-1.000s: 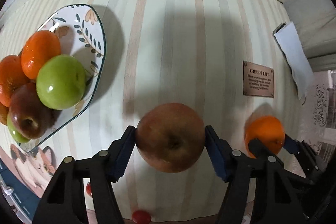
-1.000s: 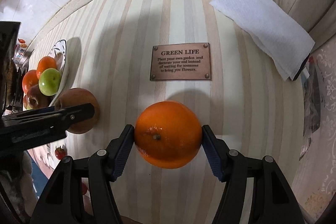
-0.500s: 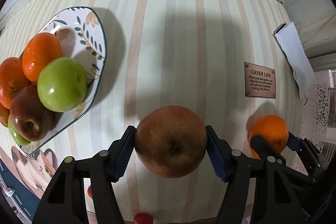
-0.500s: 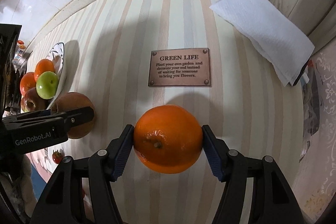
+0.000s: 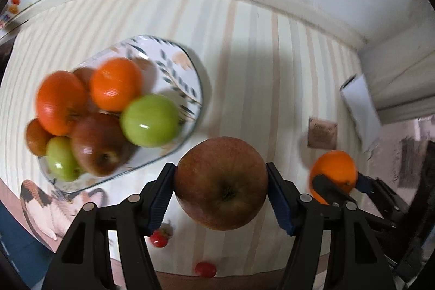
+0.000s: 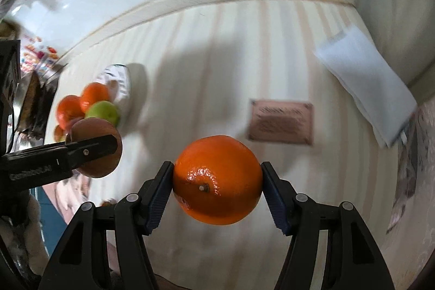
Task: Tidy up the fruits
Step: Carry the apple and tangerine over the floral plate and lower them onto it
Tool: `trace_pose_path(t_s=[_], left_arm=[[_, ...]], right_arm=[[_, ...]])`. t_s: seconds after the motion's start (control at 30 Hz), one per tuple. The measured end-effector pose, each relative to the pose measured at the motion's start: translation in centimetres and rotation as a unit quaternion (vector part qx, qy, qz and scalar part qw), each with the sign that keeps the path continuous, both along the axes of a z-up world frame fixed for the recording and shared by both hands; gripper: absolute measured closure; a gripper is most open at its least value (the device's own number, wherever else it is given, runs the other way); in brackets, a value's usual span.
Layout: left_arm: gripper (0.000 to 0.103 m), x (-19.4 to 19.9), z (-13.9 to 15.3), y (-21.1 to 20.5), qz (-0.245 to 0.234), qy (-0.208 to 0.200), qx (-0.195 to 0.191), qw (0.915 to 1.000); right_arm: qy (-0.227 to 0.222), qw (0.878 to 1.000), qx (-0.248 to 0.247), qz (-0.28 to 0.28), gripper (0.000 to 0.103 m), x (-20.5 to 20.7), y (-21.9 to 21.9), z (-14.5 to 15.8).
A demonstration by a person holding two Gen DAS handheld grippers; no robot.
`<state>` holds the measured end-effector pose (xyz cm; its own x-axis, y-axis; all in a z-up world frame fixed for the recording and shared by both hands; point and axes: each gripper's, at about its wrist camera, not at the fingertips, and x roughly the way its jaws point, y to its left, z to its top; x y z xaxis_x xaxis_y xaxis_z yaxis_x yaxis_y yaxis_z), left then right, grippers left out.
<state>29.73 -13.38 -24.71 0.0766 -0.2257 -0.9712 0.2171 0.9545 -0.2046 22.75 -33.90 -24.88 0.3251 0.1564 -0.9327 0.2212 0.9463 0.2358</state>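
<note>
Both views tilt up and the plate slides from the left edge toward the middle of the left wrist frame: the carry looks headed for it. The left gripper is clamped on the red apple, centre-bottom, stem pit facing the camera, roundish with no clear long axis. The right gripper pinches the orange, navel toward the lens. The plate's pile is crowded, so placement needs care.

Beside the white, leaf-patterned plate, your cloth shows cream-and-tan stripes; your held fruits are a red-brown apple and an orange.
</note>
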Motion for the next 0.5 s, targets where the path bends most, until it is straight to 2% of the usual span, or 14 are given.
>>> trace_pose_path(t_s=[0.13, 0.23, 0.4, 0.5], left_arm=[[0.040, 0.8, 3.4, 3.7, 0.027, -0.030, -0.011, 0.9991], [0.040, 2.1, 4.9, 7.2, 0.050, -0.046, 0.007, 0.9977], [0.040, 5.8, 3.5, 11.3, 0.091, -0.034, 0.039, 0.9945], [0.040, 7.8, 1.6, 12.3, 0.107, -0.006, 0.032, 0.9937]], right_arm=[[-0.020, 0.999, 0.005, 0.038, 0.037, 2.2, 2.9, 1.5], [-0.031, 0.997, 0.014, 0.065, 0.037, 4.9, 5.3, 2.2], [-0.046, 0.992, 0.016, 0.115, 0.037, 10.2, 9.6, 2.2], [-0.040, 0.989, 0.015, 0.140, 0.037, 13.2, 11.6, 1.6]])
